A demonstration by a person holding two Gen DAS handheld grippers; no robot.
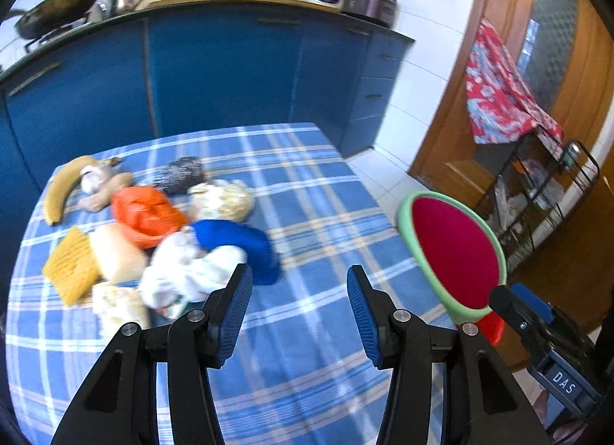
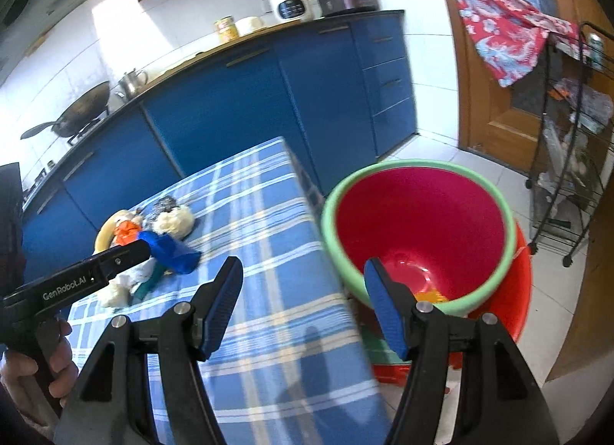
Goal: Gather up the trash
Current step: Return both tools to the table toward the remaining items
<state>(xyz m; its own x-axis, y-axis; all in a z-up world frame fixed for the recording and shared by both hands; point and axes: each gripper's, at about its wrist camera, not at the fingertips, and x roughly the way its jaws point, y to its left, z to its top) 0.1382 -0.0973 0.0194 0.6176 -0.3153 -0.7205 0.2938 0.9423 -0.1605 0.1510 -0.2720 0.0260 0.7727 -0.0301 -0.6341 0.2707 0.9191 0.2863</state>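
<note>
My left gripper (image 1: 299, 314) and right gripper (image 2: 303, 305) both stand spread, holding nothing. Trash pile (image 1: 153, 230) lies on the checked tablecloth (image 1: 314, 214); the green-rimmed red basin (image 2: 418, 230) sits beside the table.

Two black hand-held grippers, blue-padded

Left hand-held gripper (image 1: 299, 306) and right hand-held gripper (image 2: 303, 301): ribbed blue pads, silver pivot screws, white "GenRobot.AI" lettering.

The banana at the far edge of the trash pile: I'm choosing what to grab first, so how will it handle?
The curved yellow banana probably feels firm but bruises easily. Its smooth skin may slip between pads. Lying flat on the checked cloth, it likely pivots rather than rolls.
</note>
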